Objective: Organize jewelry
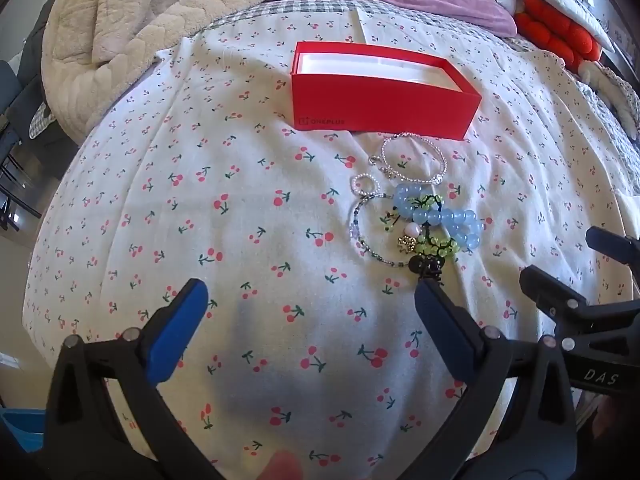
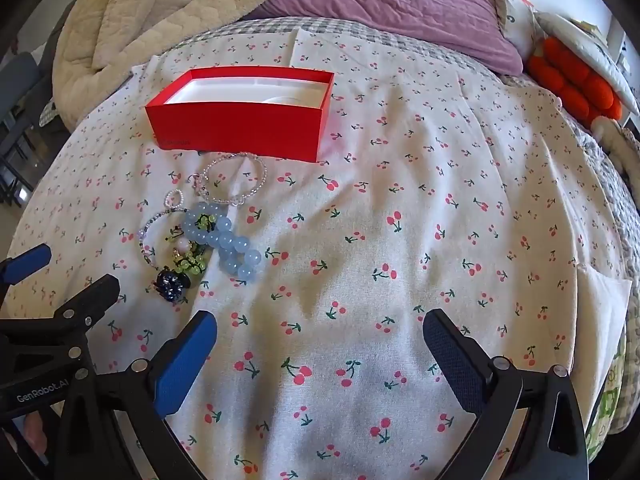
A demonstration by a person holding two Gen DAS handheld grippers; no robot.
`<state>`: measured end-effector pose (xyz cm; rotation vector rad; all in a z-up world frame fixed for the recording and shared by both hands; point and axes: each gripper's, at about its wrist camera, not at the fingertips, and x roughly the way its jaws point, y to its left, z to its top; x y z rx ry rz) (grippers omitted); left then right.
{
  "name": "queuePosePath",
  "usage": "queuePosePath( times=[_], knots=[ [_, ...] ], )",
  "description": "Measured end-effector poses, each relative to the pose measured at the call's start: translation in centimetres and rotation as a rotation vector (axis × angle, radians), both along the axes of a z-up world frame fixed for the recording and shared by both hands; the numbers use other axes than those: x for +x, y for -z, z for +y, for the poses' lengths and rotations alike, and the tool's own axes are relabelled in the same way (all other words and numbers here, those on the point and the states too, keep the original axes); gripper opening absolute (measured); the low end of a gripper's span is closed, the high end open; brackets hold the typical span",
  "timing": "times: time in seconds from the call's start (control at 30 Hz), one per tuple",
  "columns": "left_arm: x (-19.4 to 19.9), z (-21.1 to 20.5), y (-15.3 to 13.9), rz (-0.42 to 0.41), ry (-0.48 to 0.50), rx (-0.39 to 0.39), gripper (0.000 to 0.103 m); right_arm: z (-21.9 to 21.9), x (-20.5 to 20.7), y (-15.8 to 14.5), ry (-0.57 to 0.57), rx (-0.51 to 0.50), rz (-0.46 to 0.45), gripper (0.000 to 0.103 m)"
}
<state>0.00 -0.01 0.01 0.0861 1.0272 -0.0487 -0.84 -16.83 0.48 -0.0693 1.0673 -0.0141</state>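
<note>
Jewelry lies in a loose heap on the cherry-print bed sheet (image 1: 240,160), just in front of the red box (image 1: 384,92), probably gathered there so that each piece has only a short way to go into the box.

Going left to right in the left wrist view: the left claw (image 1: 310,300) hangs over bare sheet, released, jaws spread wide with nothing between them, tilted steeply down. Its right finger tip sits just beside the dark blue ornament (image 1: 426,265) at the near end of the heap. Next come the small pearl ring (image 1: 366,185), the thin beaded bracelet (image 1: 362,232), the silver chain bracelet (image 1: 414,158) nearest the box, then the blue bead bracelet (image 1: 440,216), tangled with green beads (image 1: 440,246). Blue beads run as a squashed loop whose long axis slants from far left to near right.

The box stands open, white inside, its long axis running across the view, a long wall facing the heap.

The right claw (image 2: 320,336) is likewise released and empty, over bare sheet to the right of the heap, seemingly waiting.
</note>
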Motion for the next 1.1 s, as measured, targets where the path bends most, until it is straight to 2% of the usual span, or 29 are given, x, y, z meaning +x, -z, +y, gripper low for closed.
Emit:
queuePosePath(
  times=[1.1],
  knots=[
    [0.11, -0.07, -0.05, 0.000, 0.005, 0.011, 0.103, 0.01, -0.02, 0.02, 0.000, -0.002, 0.000, 0.103]
  ],
)
